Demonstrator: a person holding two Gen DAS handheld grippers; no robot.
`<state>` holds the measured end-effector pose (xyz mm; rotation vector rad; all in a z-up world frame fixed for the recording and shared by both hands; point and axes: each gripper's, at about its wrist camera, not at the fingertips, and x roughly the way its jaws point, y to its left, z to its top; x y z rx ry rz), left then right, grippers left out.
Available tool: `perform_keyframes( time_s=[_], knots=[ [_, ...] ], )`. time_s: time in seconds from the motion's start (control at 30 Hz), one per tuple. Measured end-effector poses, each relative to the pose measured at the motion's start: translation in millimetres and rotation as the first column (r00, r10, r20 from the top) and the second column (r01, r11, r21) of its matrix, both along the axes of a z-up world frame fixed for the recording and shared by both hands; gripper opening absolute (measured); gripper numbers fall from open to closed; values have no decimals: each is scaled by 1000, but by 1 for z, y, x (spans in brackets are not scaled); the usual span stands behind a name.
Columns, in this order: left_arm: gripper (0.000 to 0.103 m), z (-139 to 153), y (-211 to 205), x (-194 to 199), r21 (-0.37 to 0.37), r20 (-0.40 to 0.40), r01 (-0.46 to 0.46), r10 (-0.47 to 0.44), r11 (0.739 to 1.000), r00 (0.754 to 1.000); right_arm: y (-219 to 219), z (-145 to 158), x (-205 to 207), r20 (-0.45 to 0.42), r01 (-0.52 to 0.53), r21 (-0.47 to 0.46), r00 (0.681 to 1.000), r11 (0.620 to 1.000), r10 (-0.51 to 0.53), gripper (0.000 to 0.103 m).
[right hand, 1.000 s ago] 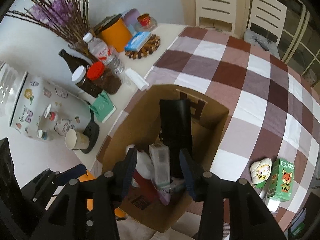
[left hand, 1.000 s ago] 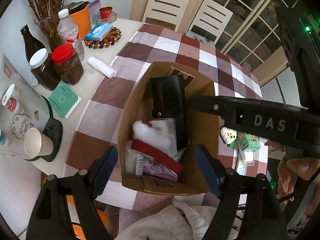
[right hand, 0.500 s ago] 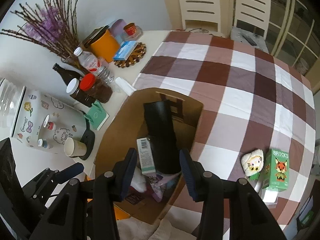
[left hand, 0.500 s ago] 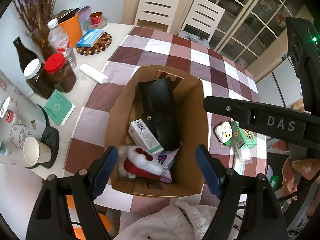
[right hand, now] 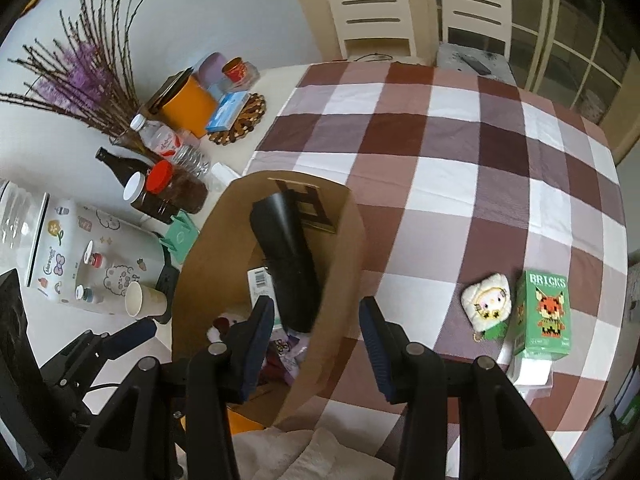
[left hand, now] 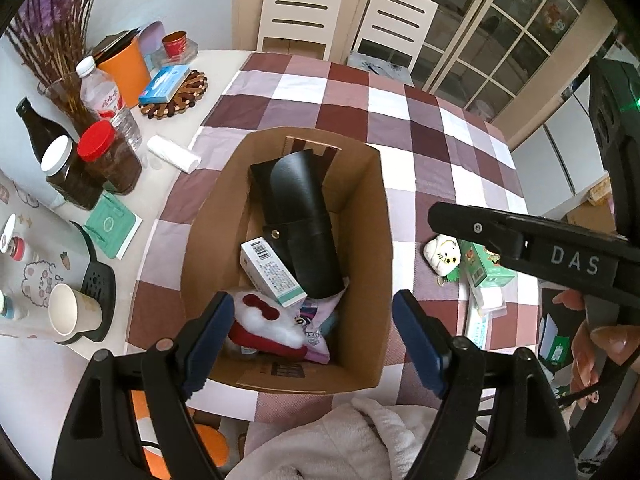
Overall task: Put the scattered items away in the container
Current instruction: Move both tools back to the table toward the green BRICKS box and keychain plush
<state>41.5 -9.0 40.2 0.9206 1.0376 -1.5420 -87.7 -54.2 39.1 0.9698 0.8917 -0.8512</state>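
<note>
An open cardboard box (left hand: 372,216) (right hand: 344,248) stands on the checked tablecloth. It holds a black case (left hand: 304,216) (right hand: 288,256), a white and teal carton (left hand: 272,272), a red and white plush (left hand: 264,324) and a purple packet (left hand: 316,328). My left gripper (left hand: 312,340) is open and empty above the box's near end. My right gripper (right hand: 318,344) is open and empty above the box's right wall. On the cloth to the right lie a white cat plush (right hand: 486,300) (left hand: 442,254), a green BRICKS box (right hand: 544,312) (left hand: 486,266) and a white packet (left hand: 486,300).
Left of the cloth stand jars (left hand: 108,160), a dark bottle (left hand: 38,128), a water bottle (left hand: 102,92), an orange container (left hand: 124,64), a vase of twigs (right hand: 92,76), a paper cup (left hand: 72,312) and a sticker-covered appliance (right hand: 80,256). Two chairs (left hand: 304,8) stand at the far side.
The white and teal carton left my right gripper and now lies in the box. Both grippers have risen, and the right one has shifted to the right.
</note>
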Motion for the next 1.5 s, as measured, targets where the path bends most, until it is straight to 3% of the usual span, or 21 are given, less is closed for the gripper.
perform_keyframes(
  time_s=[0.5, 0.6, 1.03, 1.3, 1.5],
  knots=[
    [88, -4, 10, -73, 20, 51, 125, -126, 992, 991, 10, -11, -88, 22, 137, 24, 990, 990, -138, 47],
    [88, -7, 12, -93, 31, 51, 159, -161, 987, 986, 15, -16, -112, 17, 181, 33, 983, 983, -182, 51],
    [89, -29, 26, -169, 90, 44, 293, -298, 952, 954, 40, -36, -211, -10, 356, 39, 934, 934, -356, 53],
    [89, -56, 26, -214, 145, 6, 357, -361, 923, 932, 54, -68, -270, -60, 454, 63, 891, 889, -451, 60],
    [89, -83, -1, -245, 168, -20, 348, -350, 922, 937, 41, -100, -287, -64, 441, 123, 898, 889, -436, 60]
  ],
)
